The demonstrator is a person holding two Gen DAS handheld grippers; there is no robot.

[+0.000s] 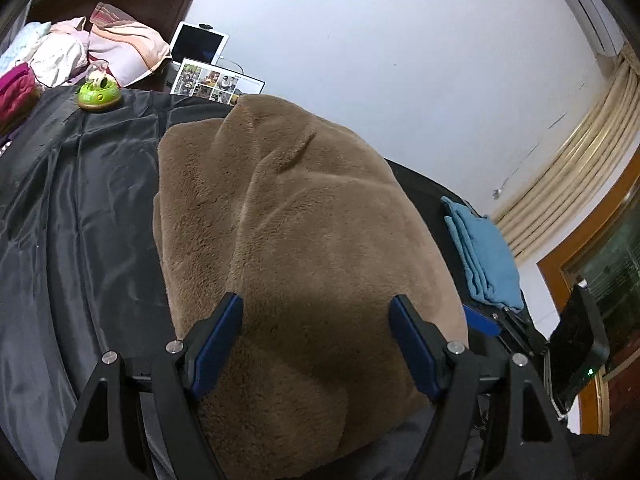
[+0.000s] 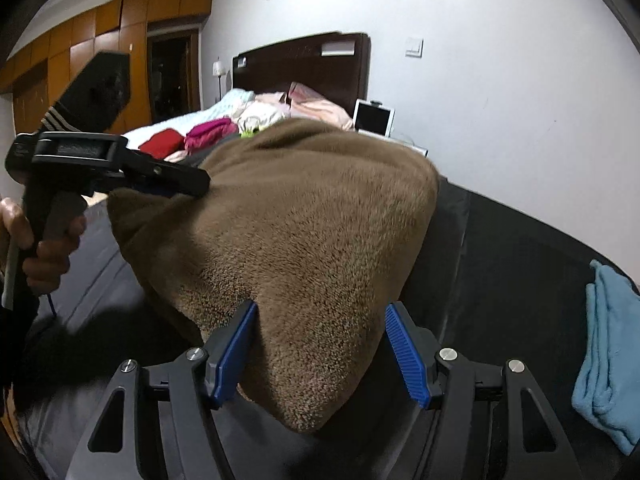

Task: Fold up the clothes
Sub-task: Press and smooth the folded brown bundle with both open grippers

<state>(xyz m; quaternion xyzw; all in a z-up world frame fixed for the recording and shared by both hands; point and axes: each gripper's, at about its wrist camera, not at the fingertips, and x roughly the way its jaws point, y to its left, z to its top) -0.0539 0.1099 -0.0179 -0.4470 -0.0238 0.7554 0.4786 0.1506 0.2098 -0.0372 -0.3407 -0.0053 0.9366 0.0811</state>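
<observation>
A brown fleece garment (image 1: 312, 240) lies folded in thick layers on a black sheet (image 1: 72, 208). My left gripper (image 1: 316, 320) is open, its blue pads straddling the garment's near edge. In the right wrist view the garment (image 2: 304, 232) bulges up, one corner hanging toward the camera. My right gripper (image 2: 320, 328) is open, with that corner between its blue pads but not pinched. The left gripper (image 2: 176, 188) shows there at the garment's far left edge, held by a hand.
A folded blue cloth (image 1: 484, 256) lies on the sheet to the right, also in the right wrist view (image 2: 612, 344). A green toy (image 1: 98, 96), a tablet (image 1: 200, 44), a photo sheet (image 1: 216, 82) and piled clothes (image 1: 52, 56) lie beyond. A wall stands behind.
</observation>
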